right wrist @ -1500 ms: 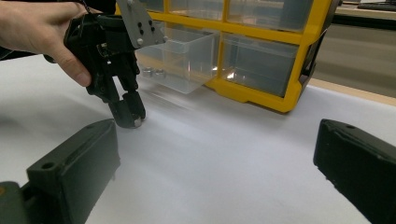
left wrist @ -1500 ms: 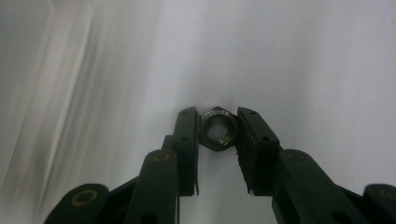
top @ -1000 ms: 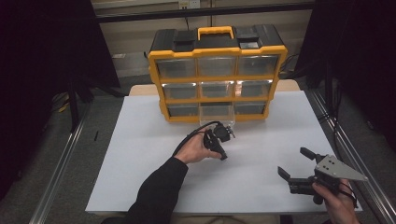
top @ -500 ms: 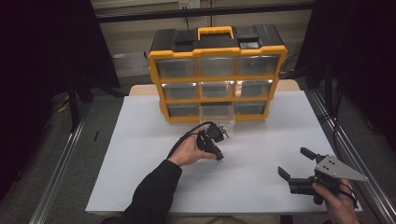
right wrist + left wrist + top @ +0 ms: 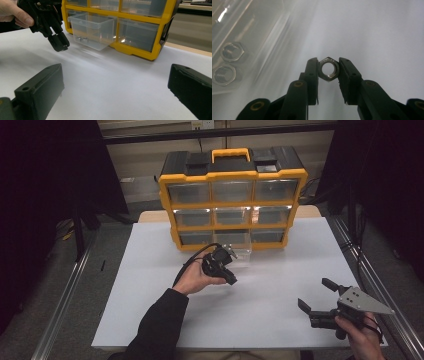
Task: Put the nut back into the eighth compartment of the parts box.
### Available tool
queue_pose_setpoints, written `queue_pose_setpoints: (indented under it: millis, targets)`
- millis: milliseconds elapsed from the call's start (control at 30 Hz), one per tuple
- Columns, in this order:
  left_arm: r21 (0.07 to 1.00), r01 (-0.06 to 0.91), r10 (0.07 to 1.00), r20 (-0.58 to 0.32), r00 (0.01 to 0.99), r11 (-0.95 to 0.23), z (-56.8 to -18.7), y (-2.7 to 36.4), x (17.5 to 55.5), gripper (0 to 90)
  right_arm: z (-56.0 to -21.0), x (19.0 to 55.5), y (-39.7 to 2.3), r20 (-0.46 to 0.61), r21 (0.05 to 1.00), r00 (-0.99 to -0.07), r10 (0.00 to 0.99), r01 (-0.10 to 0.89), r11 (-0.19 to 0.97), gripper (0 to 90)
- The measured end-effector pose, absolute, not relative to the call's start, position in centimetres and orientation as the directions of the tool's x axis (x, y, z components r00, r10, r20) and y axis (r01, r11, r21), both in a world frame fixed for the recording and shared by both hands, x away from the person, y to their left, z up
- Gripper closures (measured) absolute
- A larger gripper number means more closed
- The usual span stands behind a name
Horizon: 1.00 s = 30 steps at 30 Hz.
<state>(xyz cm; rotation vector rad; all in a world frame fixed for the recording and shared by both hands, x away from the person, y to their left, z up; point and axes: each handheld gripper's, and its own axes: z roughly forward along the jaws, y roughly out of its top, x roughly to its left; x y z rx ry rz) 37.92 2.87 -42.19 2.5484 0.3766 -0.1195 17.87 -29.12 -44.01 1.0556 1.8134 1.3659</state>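
Between the black pads of your left gripper (image 5: pixel 329 82) sits a steel hex nut (image 5: pixel 328 69), pinched flat to flat and lifted clear of the white table (image 5: pixel 280 285). Picking is done; placing remains. Two more threaded nuts (image 5: pixel 227 63) lie in the pulled-out clear plastic drawer (image 5: pixel 91 28) of the yellow organizer (image 5: pixel 232 195). Your right gripper (image 5: pixel 314 301) rests unclenched.

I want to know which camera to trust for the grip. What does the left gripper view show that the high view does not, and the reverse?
Left gripper view alone: a steel hex nut pinched between the left gripper pads, and two more hex nuts lying in the clear drawer.

High view alone: the whole yellow organizer, the right gripper open near the table's right edge, and the person's forearms.

Both: the left gripper, the pulled-out clear drawer and the white table.
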Motion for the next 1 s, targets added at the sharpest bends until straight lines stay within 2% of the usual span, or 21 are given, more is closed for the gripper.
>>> queue_pose_setpoints:
  millis: [400, 533, 1000]
  targets:
    - [0.561, 0.290, 0.253, -0.145, 0.956, -0.775, -40.6, 3.8, 38.0, 70.4, -44.0, 17.9, -29.1, -0.017, 0.964, -0.482, 0.876, 0.224, 0.142, 0.1]
    - [0.595, 0.322, 0.278, -0.167, 0.946, -0.736, -40.2, 4.3, 37.9, 70.4, -44.0, 17.9, -29.1, -0.015, 0.964, -0.482, 0.876, 0.224, 0.140, 0.1]
    - [0.639, 0.307, 0.287, -0.138, 0.948, -0.705, -38.5, 5.6, 38.3, 70.4, -44.0, 17.9, -29.1, -0.013, 0.965, -0.482, 0.876, 0.222, 0.136, 0.1]
